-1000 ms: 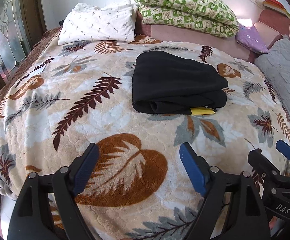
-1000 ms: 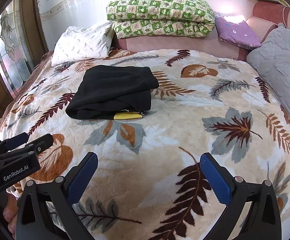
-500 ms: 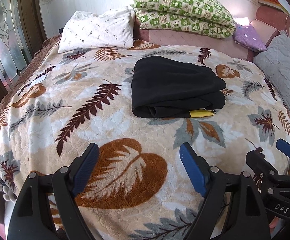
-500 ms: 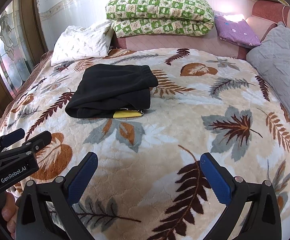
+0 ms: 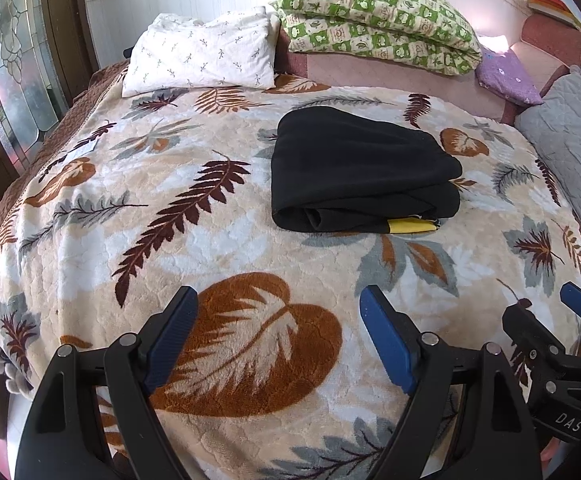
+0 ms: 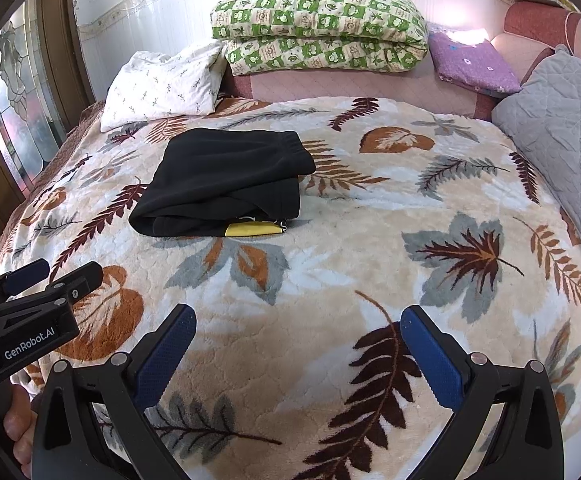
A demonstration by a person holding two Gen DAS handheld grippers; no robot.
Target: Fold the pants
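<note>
I see the pants folded on the bed, well ahead of both claws. Left claw and right claw are released, empty. Pants' long axis runs crosswise; left claw looks nearer.

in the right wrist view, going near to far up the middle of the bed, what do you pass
open right gripper → leaf-patterned fleece blanket → folded black pants with a yellow bit showing at the near edge → pink padded headboard → green-and-cream checked folded quilt
</note>
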